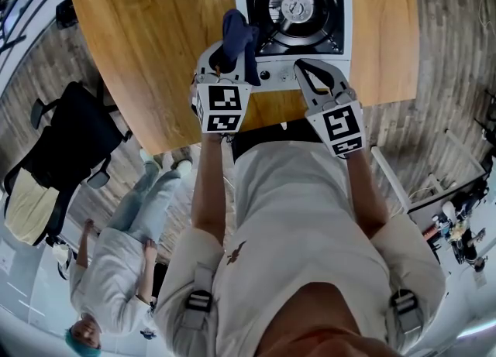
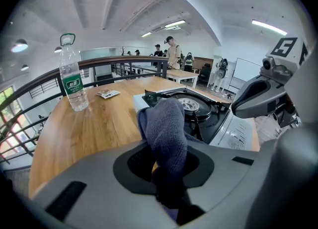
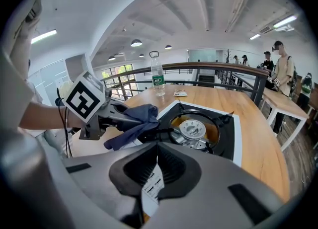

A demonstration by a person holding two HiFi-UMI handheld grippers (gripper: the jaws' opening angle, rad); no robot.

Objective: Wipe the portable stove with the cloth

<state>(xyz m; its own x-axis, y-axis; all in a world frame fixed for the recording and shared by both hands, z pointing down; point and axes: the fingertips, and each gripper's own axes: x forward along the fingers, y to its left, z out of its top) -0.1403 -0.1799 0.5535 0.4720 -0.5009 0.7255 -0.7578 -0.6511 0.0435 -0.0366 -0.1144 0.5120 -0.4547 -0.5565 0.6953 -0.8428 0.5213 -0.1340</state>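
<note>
The portable stove (image 1: 294,7) is white with a black burner top and sits at the near edge of the wooden table (image 1: 147,38). My left gripper (image 1: 227,67) is shut on a dark blue cloth (image 1: 237,36), which stands up above the stove's front left corner. In the left gripper view the cloth (image 2: 166,128) rises between the jaws, with the stove (image 2: 198,108) just behind. My right gripper (image 1: 304,66) hangs over the stove's front panel, jaws together with nothing in them. The right gripper view shows the stove (image 3: 201,128), the cloth (image 3: 130,121) and the left gripper (image 3: 102,111).
A water bottle (image 2: 72,76) and a small packet (image 2: 107,93) stand farther back on the table. A dark railing (image 3: 213,66) runs behind it. A black chair (image 1: 74,142) is at the left. A person (image 1: 128,247) stands nearby and others stand in the background.
</note>
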